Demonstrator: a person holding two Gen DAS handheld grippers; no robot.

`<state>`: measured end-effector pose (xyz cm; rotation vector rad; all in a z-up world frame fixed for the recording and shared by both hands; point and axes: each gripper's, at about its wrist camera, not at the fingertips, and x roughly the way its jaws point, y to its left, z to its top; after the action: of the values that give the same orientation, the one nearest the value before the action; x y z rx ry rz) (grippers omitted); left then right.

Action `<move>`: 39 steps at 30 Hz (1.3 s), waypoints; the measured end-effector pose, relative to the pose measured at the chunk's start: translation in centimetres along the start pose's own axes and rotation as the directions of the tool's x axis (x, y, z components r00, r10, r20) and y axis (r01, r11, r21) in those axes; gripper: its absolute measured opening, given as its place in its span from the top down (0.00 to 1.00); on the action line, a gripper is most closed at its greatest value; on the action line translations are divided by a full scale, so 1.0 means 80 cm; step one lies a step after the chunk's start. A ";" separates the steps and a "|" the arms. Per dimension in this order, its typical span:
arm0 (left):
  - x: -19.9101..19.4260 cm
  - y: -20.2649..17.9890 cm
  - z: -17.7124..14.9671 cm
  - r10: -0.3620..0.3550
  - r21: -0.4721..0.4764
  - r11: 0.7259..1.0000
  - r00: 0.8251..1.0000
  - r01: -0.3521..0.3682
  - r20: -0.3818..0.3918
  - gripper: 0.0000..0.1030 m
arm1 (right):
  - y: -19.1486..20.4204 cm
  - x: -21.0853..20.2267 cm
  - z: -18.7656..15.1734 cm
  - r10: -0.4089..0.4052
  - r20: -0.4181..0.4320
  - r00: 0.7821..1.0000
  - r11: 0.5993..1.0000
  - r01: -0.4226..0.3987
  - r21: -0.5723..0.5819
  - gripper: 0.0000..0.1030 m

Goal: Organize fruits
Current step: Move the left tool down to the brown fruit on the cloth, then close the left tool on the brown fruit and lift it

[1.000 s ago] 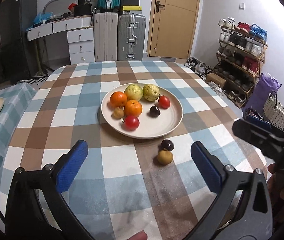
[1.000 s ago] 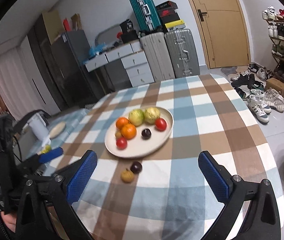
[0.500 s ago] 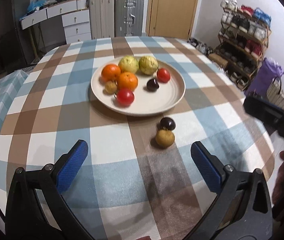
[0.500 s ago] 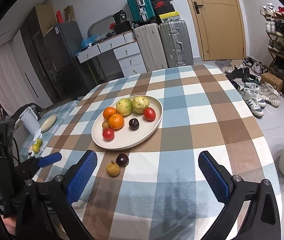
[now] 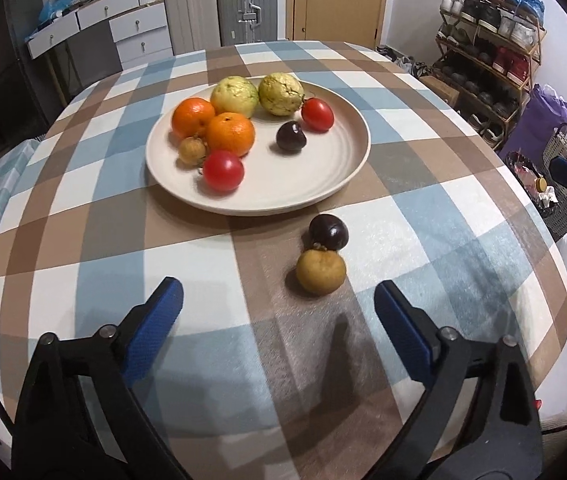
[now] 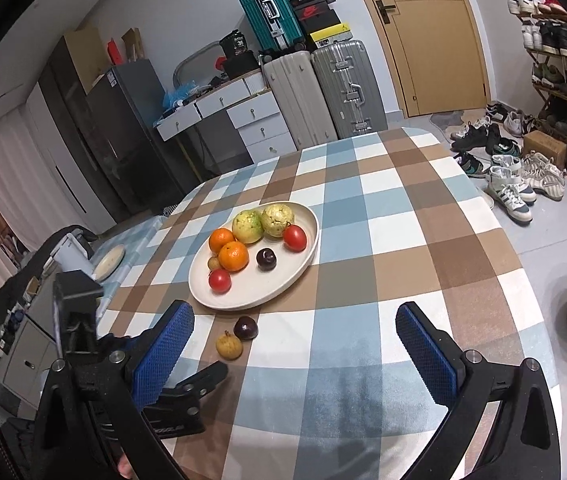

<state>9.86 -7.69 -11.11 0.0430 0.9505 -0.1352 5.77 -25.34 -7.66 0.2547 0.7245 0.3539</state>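
Left gripper (image 5: pixel 279 304), lower frame: jaws wide and empty, just been closing slightly, aimed down at the tan fruit (image 5: pixel 320 271) right of centre, probably to straddle it. The dark plum (image 5: pixel 328 231) touches the tan fruit from above; both lie on the checked cloth (image 5: pixel 83 264) just below the cream plate (image 5: pixel 323 184), where the sorted fruit is gathered. Right gripper (image 6: pixel 295 340), lower frame: wide apart, empty, idle.
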 end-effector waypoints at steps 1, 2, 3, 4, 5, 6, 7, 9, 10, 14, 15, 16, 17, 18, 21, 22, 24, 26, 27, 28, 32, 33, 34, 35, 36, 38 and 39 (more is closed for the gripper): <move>0.003 -0.001 0.001 -0.006 -0.001 1.000 1.000 0.006 -0.004 0.14 | -0.001 0.000 0.000 0.001 -0.002 1.000 1.000 -0.001 0.002 0.00; 0.007 -0.002 0.002 -0.019 -0.003 1.000 1.000 0.019 -0.013 0.16 | -0.002 0.000 0.000 0.004 -0.003 1.000 1.000 -0.004 0.005 0.00; 0.012 -0.003 0.003 -0.033 -0.006 0.999 0.999 0.033 -0.025 0.22 | -0.003 0.000 0.000 0.008 -0.005 1.000 1.000 -0.007 0.007 0.00; 0.015 -0.004 0.004 -0.044 -0.009 0.999 0.998 0.043 -0.035 0.27 | -0.003 0.000 0.001 0.012 -0.007 1.000 1.000 -0.012 0.008 0.00; 0.018 -0.005 0.005 -0.053 -0.011 0.999 0.998 0.053 -0.042 0.29 | -0.003 0.001 0.001 0.014 -0.007 1.000 1.000 -0.014 0.009 0.00; 0.020 -0.007 0.005 -0.059 -0.010 0.998 0.997 0.058 -0.045 0.31 | -0.004 0.001 0.002 0.016 -0.007 1.000 1.000 -0.016 0.009 0.00; 0.021 -0.008 0.005 -0.061 -0.008 0.998 0.997 0.061 -0.044 0.33 | -0.004 0.000 0.002 0.018 -0.007 1.000 1.000 -0.018 0.009 0.00; 0.020 -0.010 0.006 -0.065 -0.001 0.998 0.997 0.065 -0.038 0.37 | -0.004 0.000 0.002 0.024 -0.007 1.000 1.000 -0.024 0.010 0.00; 0.020 -0.010 0.006 -0.066 0.002 0.998 0.997 0.066 -0.037 0.42 | -0.004 0.000 0.002 0.025 -0.007 1.000 1.000 -0.025 0.010 0.00; 0.020 -0.010 0.007 -0.078 -0.007 0.997 0.996 0.078 -0.039 0.54 | -0.005 -0.001 0.001 0.030 -0.010 1.000 0.999 -0.030 0.014 0.00; 0.020 -0.008 0.007 -0.084 -0.012 0.996 0.996 0.083 -0.038 0.59 | -0.005 -0.001 0.001 0.031 -0.011 0.999 0.999 -0.031 0.016 0.00; 0.019 -0.007 0.008 -0.090 -0.016 0.996 0.995 0.090 -0.037 0.66 | -0.005 -0.001 0.001 0.032 -0.012 0.999 0.999 -0.032 0.017 0.00; 0.019 -0.006 0.008 -0.100 -0.021 0.995 0.994 0.099 -0.036 0.70 | -0.006 0.000 0.001 0.031 -0.013 0.999 0.999 -0.031 0.018 0.00; 0.018 -0.005 0.009 -0.107 -0.022 0.994 0.994 0.106 -0.033 0.76 | -0.006 0.001 0.000 0.030 -0.014 0.999 0.999 -0.030 0.019 0.00; 0.017 -0.007 0.008 -0.116 -0.008 0.993 0.993 0.116 -0.033 0.76 | -0.007 0.002 -0.001 0.029 -0.019 0.999 0.999 -0.029 0.021 0.00; 0.017 -0.008 0.008 -0.120 -0.004 0.993 0.992 0.120 -0.035 0.76 | -0.007 0.002 -0.001 0.030 -0.021 0.999 0.999 -0.029 0.023 0.00; 0.015 -0.008 0.008 -0.124 -0.001 0.992 0.992 0.124 -0.028 0.76 | -0.008 0.003 -0.001 0.028 -0.026 0.999 0.999 -0.028 0.026 0.00; 0.010 -0.006 0.008 -0.133 -0.006 0.991 0.991 0.133 -0.018 0.76 | -0.009 0.003 -0.002 0.028 -0.028 0.999 0.999 -0.028 0.028 0.00; 0.008 -0.006 0.009 -0.131 -0.005 0.991 0.991 0.130 -0.012 0.76 | -0.009 0.003 -0.002 0.028 -0.029 0.999 0.999 -0.027 0.029 0.00; 0.006 -0.006 0.009 -0.128 -0.003 0.992 0.992 0.128 -0.008 0.76 | -0.009 0.004 -0.002 0.026 -0.031 0.999 0.999 -0.025 0.029 0.00; -0.006 -0.001 0.008 -0.108 -0.010 0.994 0.994 0.108 0.008 0.76 | -0.011 0.007 -0.004 0.020 -0.043 0.999 0.999 -0.018 0.034 0.00; -0.012 0.002 0.008 -0.098 -0.018 0.995 0.995 0.098 0.016 0.76 | -0.012 0.008 -0.004 0.018 -0.046 0.999 0.999 -0.016 0.038 0.00; -0.019 0.006 0.008 -0.095 -0.029 0.995 0.995 0.096 0.029 0.76 | -0.013 0.009 -0.004 0.019 -0.050 0.999 0.999 -0.017 0.044 0.00; -0.029 0.010 0.008 -0.096 -0.036 0.995 0.994 0.098 0.048 0.76 | -0.013 0.011 -0.005 0.021 -0.056 0.998 0.999 -0.018 0.049 0.00; -0.038 0.013 0.008 -0.096 -0.038 0.994 0.993 0.099 0.065 0.76 | -0.014 0.012 -0.006 0.020 -0.061 0.998 0.998 -0.017 0.053 0.00; -0.057 0.019 0.010 -0.099 -0.040 0.994 0.989 0.103 0.107 0.76 | -0.015 0.015 -0.008 0.015 -0.071 0.997 0.998 -0.011 0.054 0.00; -0.068 0.023 0.012 -0.101 -0.039 0.994 0.986 0.107 0.130 0.76 | -0.014 0.018 -0.009 0.012 -0.076 0.997 0.999 -0.008 0.051 0.00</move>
<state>7.73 -5.46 -6.18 -0.0570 0.8274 -0.2100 6.53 -25.74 -9.41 0.2943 0.8088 0.3561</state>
